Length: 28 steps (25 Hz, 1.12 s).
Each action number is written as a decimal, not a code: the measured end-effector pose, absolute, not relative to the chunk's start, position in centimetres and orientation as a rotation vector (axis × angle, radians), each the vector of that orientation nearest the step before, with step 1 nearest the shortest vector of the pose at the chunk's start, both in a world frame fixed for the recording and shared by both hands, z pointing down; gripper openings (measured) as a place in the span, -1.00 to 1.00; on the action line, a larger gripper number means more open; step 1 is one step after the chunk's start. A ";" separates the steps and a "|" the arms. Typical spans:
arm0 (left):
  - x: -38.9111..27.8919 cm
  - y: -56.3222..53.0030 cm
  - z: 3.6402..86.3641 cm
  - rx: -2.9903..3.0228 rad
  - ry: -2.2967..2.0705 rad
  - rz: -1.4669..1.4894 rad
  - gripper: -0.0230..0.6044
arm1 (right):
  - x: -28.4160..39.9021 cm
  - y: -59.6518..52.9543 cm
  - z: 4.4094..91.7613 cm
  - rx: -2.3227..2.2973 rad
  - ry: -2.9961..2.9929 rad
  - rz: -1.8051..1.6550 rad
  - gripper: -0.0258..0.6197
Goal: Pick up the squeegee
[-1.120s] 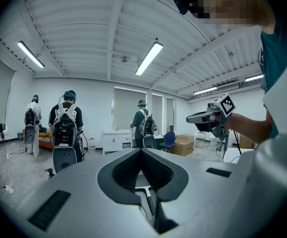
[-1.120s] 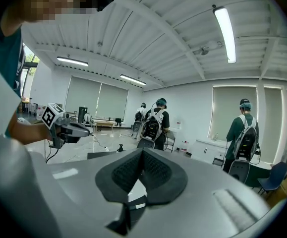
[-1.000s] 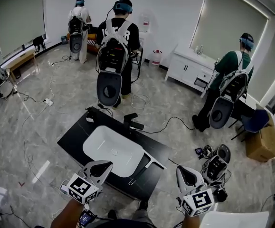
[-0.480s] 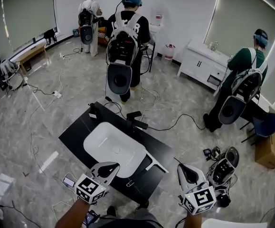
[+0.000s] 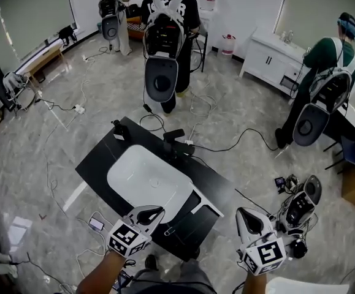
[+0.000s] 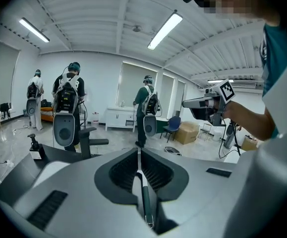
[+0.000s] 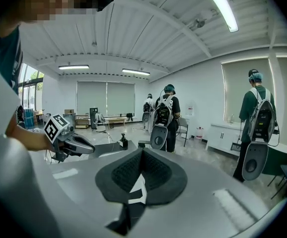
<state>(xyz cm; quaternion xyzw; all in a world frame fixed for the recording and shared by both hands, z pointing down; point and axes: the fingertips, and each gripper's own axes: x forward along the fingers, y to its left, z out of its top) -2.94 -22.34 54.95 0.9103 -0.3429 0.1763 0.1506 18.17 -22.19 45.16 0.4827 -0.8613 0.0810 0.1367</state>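
Left gripper (image 5: 154,211) and right gripper (image 5: 244,215) have dropped nearer the table (image 5: 103,158), both jaws closed, empty. Squeegee (image 5: 197,202) lies just ahead, between them; still only approaching

We find the room bright and evenly lit by ceiling strip lights (image 6: 164,30). Left of the black table (image 5: 97,163), the glossy floor (image 5: 54,164) returns a pale glare streak. Shadows around the table are faint. All views bow at the edges, with dark corners. The left gripper (image 6: 138,152) renders soft near its lens.
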 end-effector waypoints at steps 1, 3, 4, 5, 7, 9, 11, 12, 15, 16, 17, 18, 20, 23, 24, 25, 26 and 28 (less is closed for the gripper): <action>-2.6 -22.8 55.7 2.604 -0.975 0.518 -0.91 | 18.5 -22.5 45.7 1.397 -2.488 0.248 -0.89; -1.7 -23.5 57.2 2.587 -0.956 0.536 -0.90 | 19.2 -23.1 46.8 1.399 -2.476 0.274 -0.89; -1.3 -23.8 57.9 2.580 -0.947 0.544 -0.90 | 19.6 -23.4 47.3 1.400 -2.471 0.284 -0.89; -0.9 -24.1 58.6 2.572 -0.937 0.551 -0.90 | 19.9 -23.6 47.8 1.402 -2.467 0.294 -0.89; -0.1 -24.6 60.1 2.558 -0.914 0.567 -0.87 | 20.4 -24.1 48.6 1.405 -2.461 0.313 -0.89; 0.6 -25.0 61.7 2.543 -0.889 0.585 -0.83 | 20.7 -24.5 49.5 1.408 -2.452 0.331 -0.89; 1.3 -25.4 63.3 2.527 -0.868 0.604 -0.81 | 21.1 -25.0 50.3 1.411 -2.443 0.348 -0.89; 1.7 -25.6 64.1 2.519 -0.859 0.613 -0.80 | 21.2 -25.1 50.7 1.414 -2.441 0.358 -0.89; 2.8 -26.0 66.4 2.498 -0.834 0.640 -0.75 | 21.7 -25.6 51.9 1.406 -2.435 0.374 -0.89; 3.1 -26.0 67.0 2.493 -0.826 0.649 -0.73 | 21.8 -25.8 52.2 1.405 -2.432 0.381 -0.89; 3.5 -26.1 67.7 2.488 -0.818 0.658 -0.70 | 22.0 -25.9 52.6 1.405 -2.430 0.391 -0.89; 3.8 -26.2 68.4 2.482 -0.811 0.669 -0.67 | 22.1 -26.0 53.0 1.405 -2.427 0.400 -0.89; 4.4 -26.3 69.9 2.468 -0.800 0.696 -0.60 | 22.3 -26.3 53.7 1.401 -2.424 0.414 -0.89; 5.1 -26.4 72.2 2.443 -0.787 0.736 -0.50 | 22.8 -26.7 55.0 1.403 -2.423 0.440 -0.89; 5.4 -26.4 72.9 2.436 -0.782 0.748 -0.47 | 23.0 -26.8 55.4 1.400 -2.421 0.444 -0.89; 5.7 -26.4 73.7 2.430 -0.777 0.760 -0.43 | 23.1 -27.0 55.7 1.394 -2.420 0.444 -0.89; 5.9 -26.4 74.4 2.425 -0.772 0.772 -0.40 | 23.2 -27.1 56.1 1.389 -2.417 0.445 -0.89; 6.4 -26.4 75.7 2.413 -0.761 0.796 -0.35 | 23.4 -27.3 56.8 1.386 -2.412 0.456 -0.89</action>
